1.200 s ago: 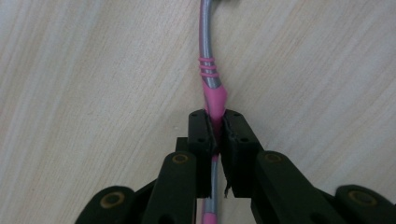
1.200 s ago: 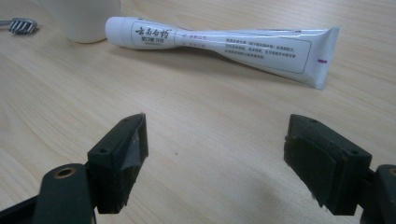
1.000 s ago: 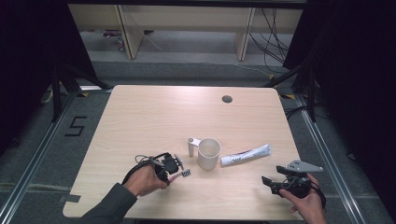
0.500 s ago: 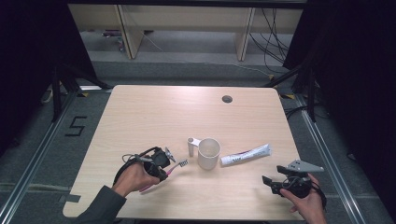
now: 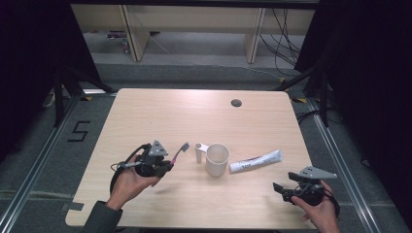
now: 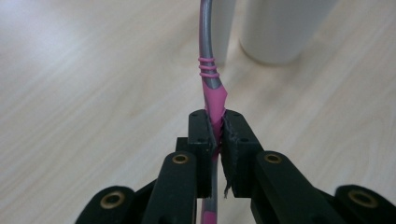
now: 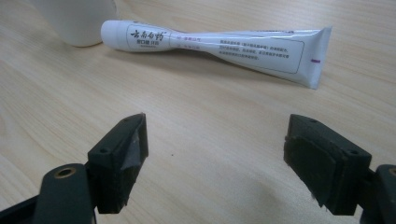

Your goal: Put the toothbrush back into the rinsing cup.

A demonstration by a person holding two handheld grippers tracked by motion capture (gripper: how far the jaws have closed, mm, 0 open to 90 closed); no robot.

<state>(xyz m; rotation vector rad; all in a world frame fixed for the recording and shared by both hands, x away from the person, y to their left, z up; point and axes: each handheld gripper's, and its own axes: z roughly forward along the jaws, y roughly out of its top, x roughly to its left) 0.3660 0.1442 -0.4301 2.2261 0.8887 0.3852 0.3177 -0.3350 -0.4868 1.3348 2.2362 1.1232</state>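
My left gripper (image 5: 169, 165) is shut on a pink and grey toothbrush (image 5: 179, 151), whose bristled head points up and toward the white mug (image 5: 217, 159). Along the left gripper's jaws the toothbrush (image 6: 211, 77) handle runs out from between the pads (image 6: 204, 135), with the mug (image 6: 280, 28) just ahead. A white toothpaste tube (image 5: 256, 160) lies on the table to the right of the mug. My right gripper (image 5: 279, 189) rests near the front right edge, open and holding nothing. Its view shows the toothpaste tube (image 7: 219, 46) lying beyond the spread jaws.
The light wooden table (image 5: 160, 111) has a dark round cable hole (image 5: 236, 103) near its far edge. Metal frame rails and a floor mark "5" (image 5: 78, 131) flank the table on the left. Cables hang behind the table at the back.
The left hand has lifted the toothbrush off the table and drawn it left and up, its head now tilted toward the mug. The right hand has stayed put.
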